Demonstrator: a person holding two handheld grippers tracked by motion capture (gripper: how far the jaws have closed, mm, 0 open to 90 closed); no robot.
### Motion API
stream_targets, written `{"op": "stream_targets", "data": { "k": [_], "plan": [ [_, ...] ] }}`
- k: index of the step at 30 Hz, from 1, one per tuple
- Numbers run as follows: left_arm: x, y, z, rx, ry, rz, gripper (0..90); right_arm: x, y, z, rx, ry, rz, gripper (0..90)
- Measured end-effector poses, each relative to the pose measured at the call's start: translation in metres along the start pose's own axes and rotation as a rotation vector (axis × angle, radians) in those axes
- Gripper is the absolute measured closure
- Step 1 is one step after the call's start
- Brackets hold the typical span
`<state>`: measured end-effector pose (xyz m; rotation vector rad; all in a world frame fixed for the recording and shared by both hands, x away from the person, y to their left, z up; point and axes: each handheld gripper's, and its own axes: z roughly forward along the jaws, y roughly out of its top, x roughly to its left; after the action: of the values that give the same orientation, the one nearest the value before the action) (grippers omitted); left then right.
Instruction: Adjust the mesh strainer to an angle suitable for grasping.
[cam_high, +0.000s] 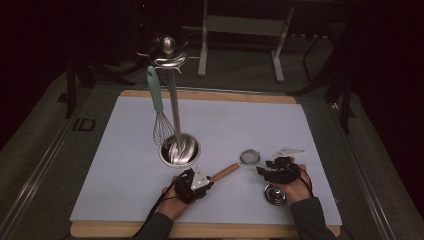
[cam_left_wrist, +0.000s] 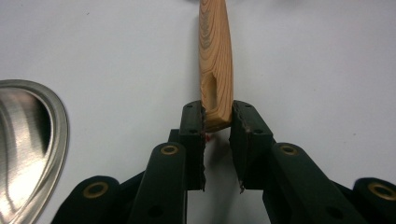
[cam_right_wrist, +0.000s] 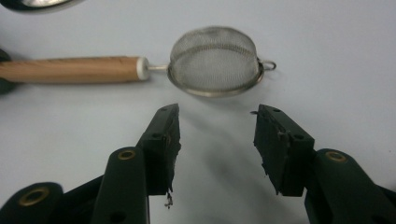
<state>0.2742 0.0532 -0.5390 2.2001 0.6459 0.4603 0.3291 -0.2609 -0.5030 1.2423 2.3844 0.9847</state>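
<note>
At the left of the high view a utensil stand (cam_high: 172, 95) rises from its round steel base (cam_high: 179, 150), with a mint-handled whisk (cam_high: 159, 107) hanging from its top hooks; just below and right of that base the left gripper (cam_high: 199, 181) sits on the white mat (cam_high: 125, 150), its jaws drawn in on the butt end of the strainer's wooden handle (cam_left_wrist: 215, 60); in the left gripper view the pads press either flank of the handle's tip, so the hold is at the very end rather than midway; from there the strainer (cam_high: 248, 157) runs up and to the right across the mat, its long axis a diagonal from the left gripper toward the mesh bowl (cam_right_wrist: 214, 60), which lies dome-up on the mat with a small wire loop on its far rim; further right, the right gripper (cam_high: 272, 167) faces that bowl with its jaws spread wide and nothing between them, the mesh just ahead of the tips and apart from them; a small steel dish (cam_high: 275, 194) lies near the right hand, toward the person; so the left gripper has the handle end, while the right is the nearer one to the bowl; judged from this, any lift toward the stand will pivot on that end grip, and the bowl end is likely to sag unless the right gripper steadies it.
</note>
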Motion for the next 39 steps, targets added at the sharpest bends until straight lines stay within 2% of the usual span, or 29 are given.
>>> {"op": "stream_targets", "data": {
  "k": [4,7,11,16,25,31,37,39],
  "plan": [
    [0.001,0.0,0.0,-0.007,-0.009,-0.017,75.8,0.001,0.001,0.007,0.022,-0.013,-0.008,56.0],
    [0.002,0.0,-0.001,-0.01,-0.012,-0.025,75.8,0.0,0.002,0.016,0.054,-0.045,-0.023,69.3],
    [0.004,-0.001,-0.001,-0.015,-0.021,-0.037,75.8,-0.001,0.006,0.027,0.081,-0.067,-0.027,77.3],
    [0.006,-0.001,-0.001,-0.006,-0.035,-0.049,75.8,0.0,0.016,0.03,0.053,-0.052,-0.018,78.3],
    [0.01,-0.004,-0.003,0.009,-0.028,-0.053,76.3,0.007,0.038,0.035,0.019,-0.032,-0.038,76.7],
    [0.01,-0.006,-0.005,0.017,0.001,-0.043,77.9,0.017,0.056,0.04,0.005,-0.03,-0.068,76.7],
    [0.012,-0.008,-0.008,0.009,0.022,-0.043,78.5,0.021,0.067,0.048,0.005,-0.023,-0.091,76.5],
    [0.014,-0.009,-0.01,-0.001,0.042,-0.052,78.5,0.022,0.073,0.058,0.014,-0.02,-0.09,76.5]
  ]
}}
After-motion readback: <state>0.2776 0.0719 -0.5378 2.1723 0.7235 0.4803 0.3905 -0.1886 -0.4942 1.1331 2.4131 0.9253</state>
